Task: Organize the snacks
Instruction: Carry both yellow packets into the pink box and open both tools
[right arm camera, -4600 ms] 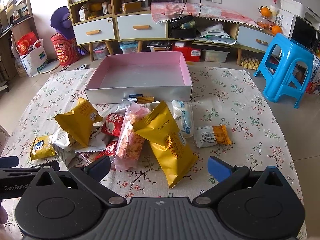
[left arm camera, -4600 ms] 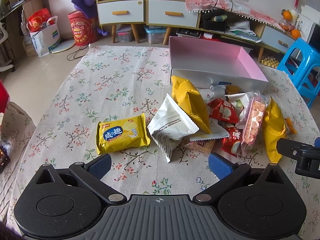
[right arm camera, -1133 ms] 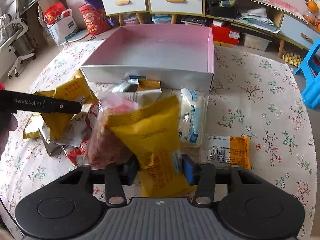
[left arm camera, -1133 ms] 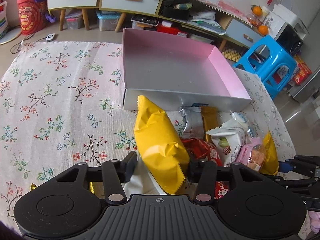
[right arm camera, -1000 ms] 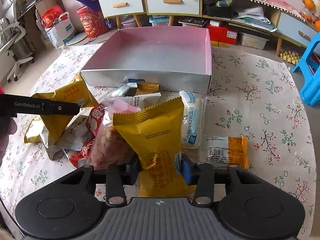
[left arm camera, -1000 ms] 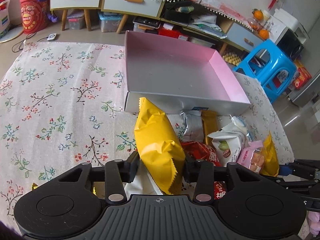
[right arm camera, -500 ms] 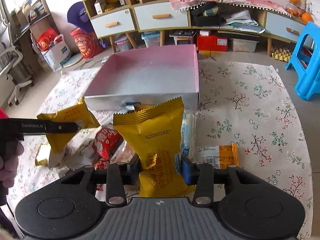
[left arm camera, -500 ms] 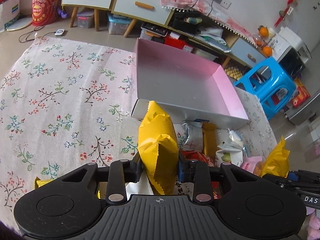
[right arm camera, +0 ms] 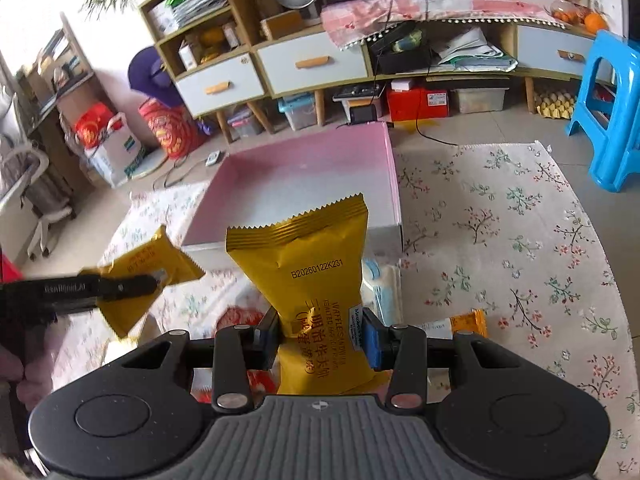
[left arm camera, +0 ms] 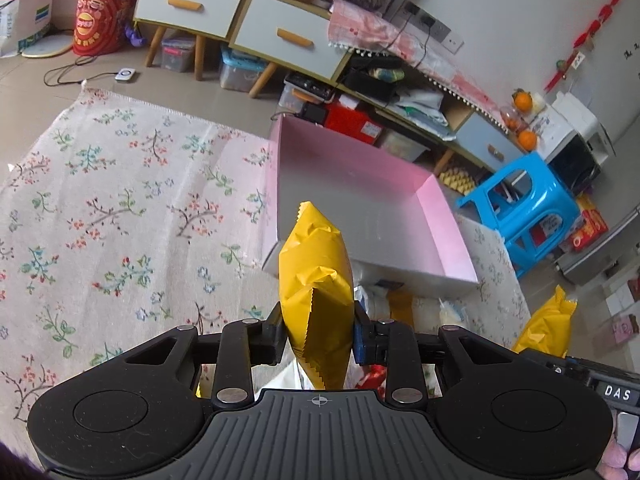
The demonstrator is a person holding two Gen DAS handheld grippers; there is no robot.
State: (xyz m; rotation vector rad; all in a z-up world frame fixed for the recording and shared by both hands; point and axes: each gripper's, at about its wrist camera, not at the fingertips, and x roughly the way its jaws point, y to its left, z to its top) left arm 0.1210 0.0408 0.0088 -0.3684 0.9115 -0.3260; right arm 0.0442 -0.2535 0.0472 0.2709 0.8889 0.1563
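My left gripper (left arm camera: pixel 318 338) is shut on a yellow snack bag (left arm camera: pixel 316 280) and holds it up above the table, just short of the pink box (left arm camera: pixel 360 184). My right gripper (right arm camera: pixel 322 338) is shut on a gold waffle bag (right arm camera: pixel 312 272), lifted in front of the same pink box (right arm camera: pixel 304 184). In the right wrist view the left gripper (right arm camera: pixel 132 286) shows at the left with its yellow bag (right arm camera: pixel 148 272). In the left wrist view the right gripper's gold bag (left arm camera: pixel 548 320) shows at the right. The box is empty inside.
Several snack packs lie on the floral tablecloth (left arm camera: pixel 120 216) before the box: a white-blue pack (right arm camera: pixel 380 284), an orange-white bar (right arm camera: pixel 460 324), red packs (right arm camera: pixel 236 316). A blue stool (right arm camera: pixel 608 108) and low cabinets (right arm camera: pixel 312 64) stand beyond the table.
Both grippers have risen with their bags and moved toward the pink box. The snack pile has dropped lower in both views.
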